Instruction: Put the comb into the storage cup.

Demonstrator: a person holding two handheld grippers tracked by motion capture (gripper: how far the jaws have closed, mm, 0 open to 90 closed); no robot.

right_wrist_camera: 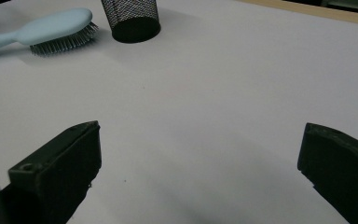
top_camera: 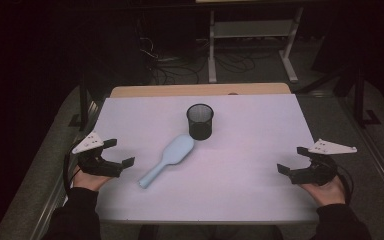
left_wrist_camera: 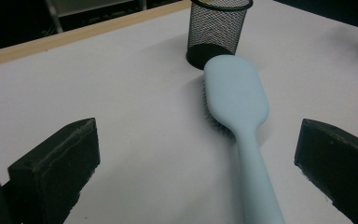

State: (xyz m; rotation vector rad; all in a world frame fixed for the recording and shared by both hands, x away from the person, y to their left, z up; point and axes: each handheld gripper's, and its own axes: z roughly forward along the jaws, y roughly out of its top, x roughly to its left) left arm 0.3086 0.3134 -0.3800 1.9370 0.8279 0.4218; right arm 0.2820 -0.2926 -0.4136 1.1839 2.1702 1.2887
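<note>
Nearest the person, the left gripper (top_camera: 116,152) and right gripper (top_camera: 292,159) rest at opposite table (top_camera: 260,130) edges, jaws spread wide and empty. Between them, nearer the left gripper, a pale blue hairbrush (top_camera: 169,159) lies bristles-down, handle toward the person. Beyond, a black mesh cup (top_camera: 200,121) stands upright, just beside the brush head.

A white table (top_camera: 240,185) carries a pale blue hairbrush (top_camera: 167,160) touching a black mesh cup (top_camera: 200,121).
</note>
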